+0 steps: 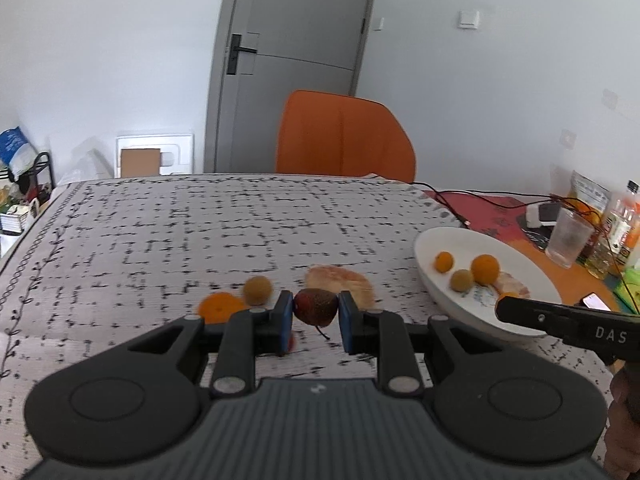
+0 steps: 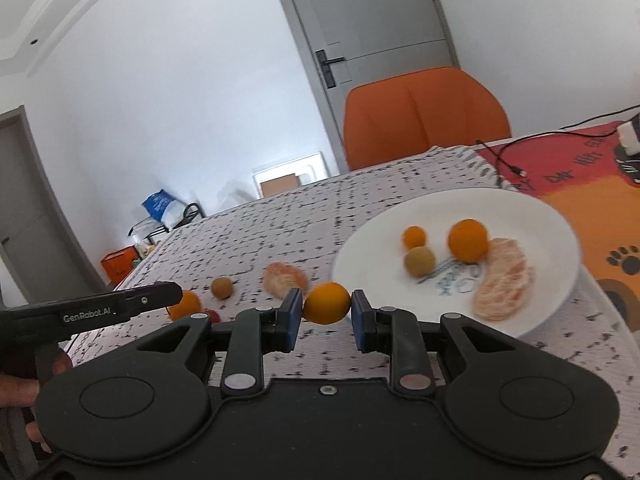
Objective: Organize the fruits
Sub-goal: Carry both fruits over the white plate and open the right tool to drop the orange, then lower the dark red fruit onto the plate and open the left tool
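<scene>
left claw (image 1: pixel 316 312) clamped on dark red strawberry (image 1: pixel 315 306) | right claw (image 2: pixel 326 314) clamped on small orange (image 2: pixel 327 303) | both above worktop (image 1: pixel 200 232), white plate (image 2: pixel 560 280) near

My left gripper (image 1: pixel 316 312) pointed slightly downward, its blue pads (image 1: pixel 285 322) clamped on a dark red fruit (image 1: pixel 316 306) held clear of the surface. My right gripper (image 2: pixel 326 314) tilted likewise, pads pinching a small orange (image 2: pixel 327 303). Part of my hand (image 2: pixel 18 390) gripped the left tool's handle at the frame edge.
</scene>
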A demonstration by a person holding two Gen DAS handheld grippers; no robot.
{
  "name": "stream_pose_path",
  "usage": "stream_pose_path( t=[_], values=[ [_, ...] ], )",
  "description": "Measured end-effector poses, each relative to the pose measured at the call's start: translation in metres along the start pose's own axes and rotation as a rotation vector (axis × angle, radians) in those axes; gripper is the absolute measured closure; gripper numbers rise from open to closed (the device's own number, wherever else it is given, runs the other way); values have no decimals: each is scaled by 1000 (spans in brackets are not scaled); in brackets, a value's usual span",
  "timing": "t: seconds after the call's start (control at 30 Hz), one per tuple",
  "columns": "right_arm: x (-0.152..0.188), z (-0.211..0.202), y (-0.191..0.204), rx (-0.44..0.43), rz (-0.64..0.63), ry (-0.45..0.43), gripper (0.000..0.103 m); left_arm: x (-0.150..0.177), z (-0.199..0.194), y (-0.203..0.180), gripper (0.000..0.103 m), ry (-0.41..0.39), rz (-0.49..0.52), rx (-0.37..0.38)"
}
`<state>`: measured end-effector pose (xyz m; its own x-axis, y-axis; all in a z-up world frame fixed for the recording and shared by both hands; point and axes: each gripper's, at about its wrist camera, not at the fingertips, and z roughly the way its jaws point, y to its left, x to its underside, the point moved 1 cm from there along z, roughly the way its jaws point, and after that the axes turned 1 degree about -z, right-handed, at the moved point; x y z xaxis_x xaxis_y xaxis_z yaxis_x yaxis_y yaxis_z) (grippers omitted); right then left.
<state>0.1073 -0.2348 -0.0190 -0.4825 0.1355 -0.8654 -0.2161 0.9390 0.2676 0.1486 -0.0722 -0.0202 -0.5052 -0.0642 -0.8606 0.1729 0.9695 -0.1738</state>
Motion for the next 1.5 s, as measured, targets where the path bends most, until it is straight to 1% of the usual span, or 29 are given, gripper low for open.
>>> stream_pose_path(
  t=[0.3,0.57,0.73,1.2,1.3,1.5],
  values=[
    [3,-5,-27,24,55,-16,78,-1,10,-30,80,9,43,36],
    [9,-1,-43,29,85,-13,78,-2,21,-49,80,18,72,56],
    [11,0,-48,22,87,-19,68,-3,31,-59,80,28,85,66],
    [11,-19,-70,65,118,-60,66,-5,52,-92,80,47,128,133],
    [12,-22,-73,69,120,-65,63,-6,54,-100,80,45,139,148],
    [11,-27,-75,77,125,-74,63,-10,56,-112,80,28,156,165]
  ],
)
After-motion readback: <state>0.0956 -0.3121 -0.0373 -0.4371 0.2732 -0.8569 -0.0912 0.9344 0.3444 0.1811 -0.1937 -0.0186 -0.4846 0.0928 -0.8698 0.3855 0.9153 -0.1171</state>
